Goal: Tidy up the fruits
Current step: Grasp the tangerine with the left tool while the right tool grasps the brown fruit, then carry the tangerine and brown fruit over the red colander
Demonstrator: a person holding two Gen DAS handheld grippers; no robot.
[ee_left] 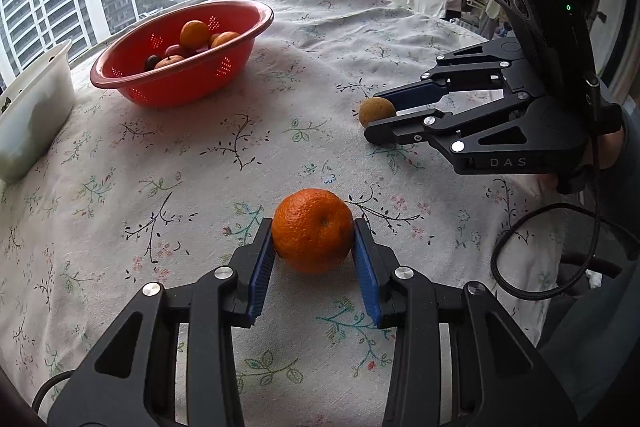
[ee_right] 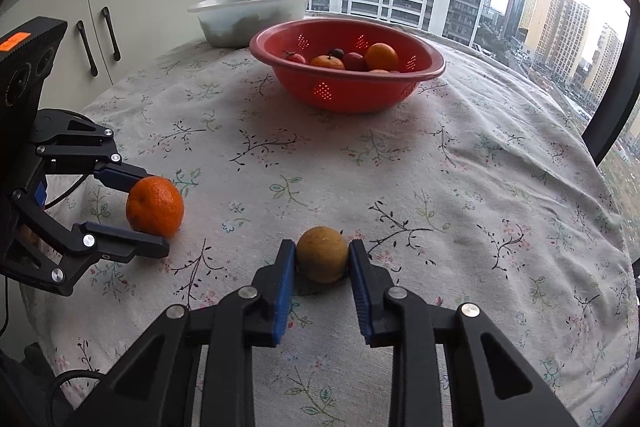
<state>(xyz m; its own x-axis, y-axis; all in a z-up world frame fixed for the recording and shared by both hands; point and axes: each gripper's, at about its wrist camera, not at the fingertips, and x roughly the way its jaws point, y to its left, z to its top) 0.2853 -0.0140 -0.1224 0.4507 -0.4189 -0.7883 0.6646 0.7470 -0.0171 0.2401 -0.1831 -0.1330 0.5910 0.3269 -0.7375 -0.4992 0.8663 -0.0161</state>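
An orange mandarin (ee_left: 313,230) rests on the floral tablecloth between the blue pads of my left gripper (ee_left: 314,231), which is shut on it; it also shows in the right wrist view (ee_right: 155,206). A small brown-yellow fruit (ee_right: 322,254) sits on the cloth between the pads of my right gripper (ee_right: 322,254), which is shut on it; it also shows in the left wrist view (ee_left: 375,111). A red colander bowl (ee_left: 132,89) at the back holds several oranges and red fruits, and it also shows in the right wrist view (ee_right: 360,95).
A white plastic basin (ee_right: 224,27) stands behind the red bowl, at the far left in the left wrist view (ee_left: 36,107). The round table (ee_right: 480,167) stands by large windows. White cabinets (ee_right: 132,7) are beyond the table's left side.
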